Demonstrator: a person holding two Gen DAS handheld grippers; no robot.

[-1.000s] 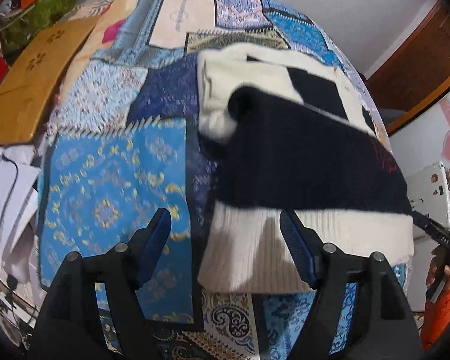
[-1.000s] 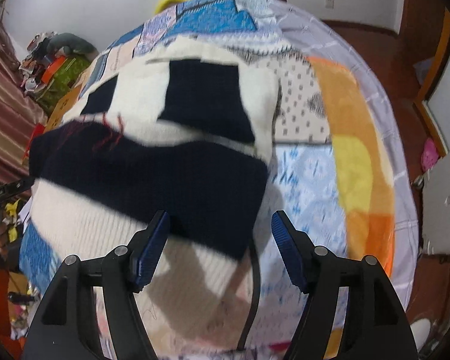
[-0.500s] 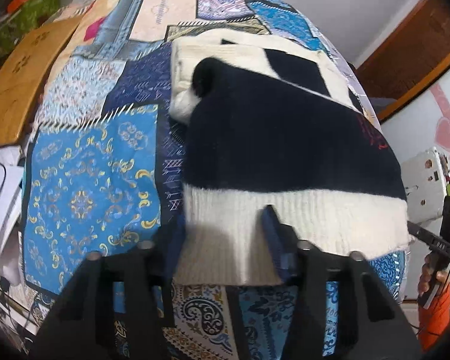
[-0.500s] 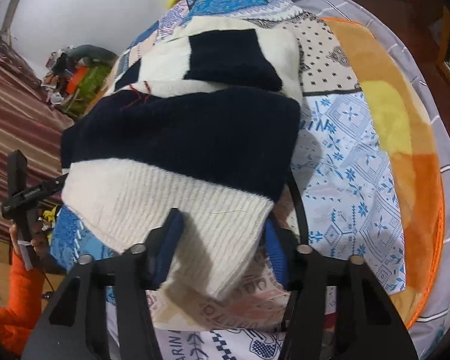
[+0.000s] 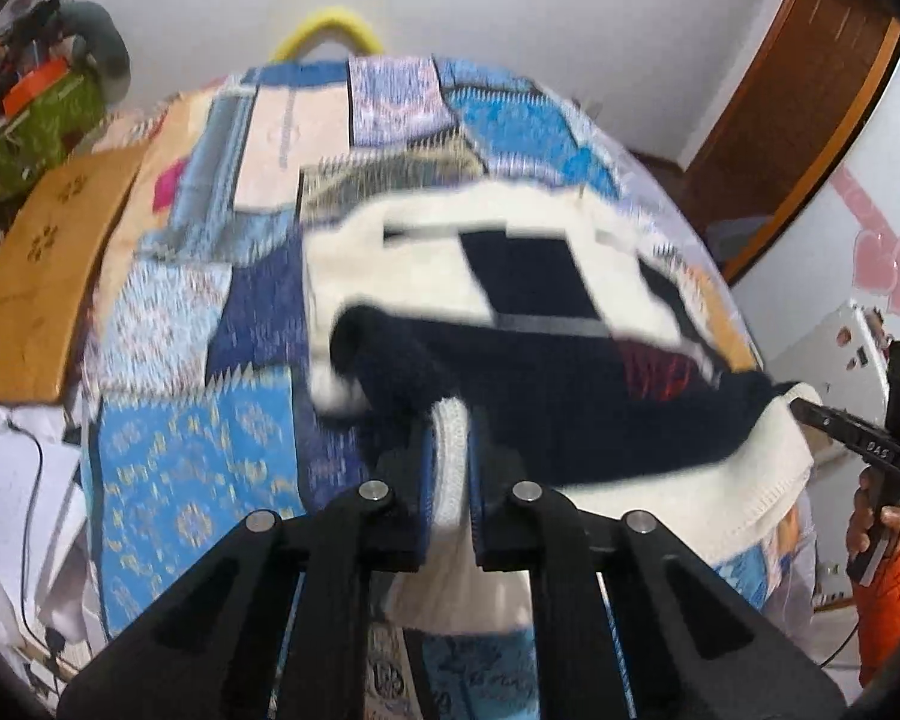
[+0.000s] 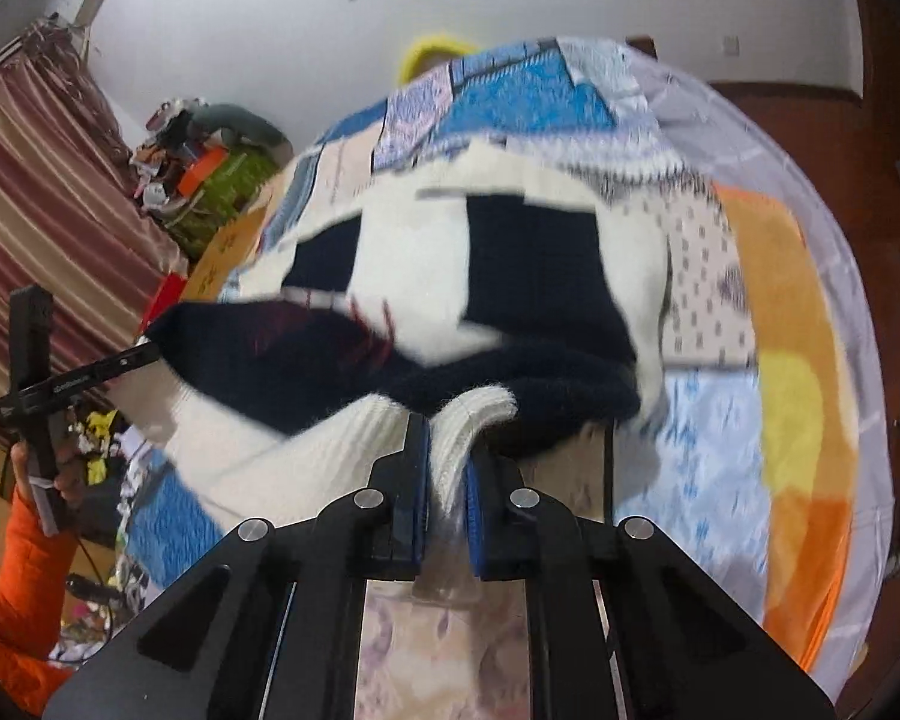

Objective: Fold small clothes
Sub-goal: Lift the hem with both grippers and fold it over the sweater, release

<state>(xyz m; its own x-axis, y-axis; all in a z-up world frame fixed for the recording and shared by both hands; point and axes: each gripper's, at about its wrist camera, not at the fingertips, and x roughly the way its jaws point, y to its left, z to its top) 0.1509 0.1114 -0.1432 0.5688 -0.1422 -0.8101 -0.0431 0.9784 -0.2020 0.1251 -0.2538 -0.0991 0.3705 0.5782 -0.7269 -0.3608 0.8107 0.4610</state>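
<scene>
A cream and navy knitted sweater (image 5: pixel 570 396) lies on a patchwork quilt (image 5: pixel 180 468), its near hem lifted off the bed. My left gripper (image 5: pixel 450 420) is closing, its blue pads pressing on the cream ribbed hem at the sweater's left corner. In the right wrist view the same sweater (image 6: pixel 414 240) shows, and my right gripper (image 6: pixel 447 426) is closing with its pads pinching the cream hem at the right corner. Between the two grips the hem hangs in a sag. The picture is blurred by motion.
A wooden board (image 5: pixel 48 276) and a green bag (image 5: pixel 36 126) sit left of the bed. An orange and yellow blanket (image 6: pixel 792 360) covers the bed's right side. A person's orange sleeve (image 6: pixel 12 600) is at the near left. A brown door (image 5: pixel 810 90) stands far right.
Both grippers went from wide open over the hem to pinched on it. Both then rose, lifting the sweater's near edge off the quilt.
</scene>
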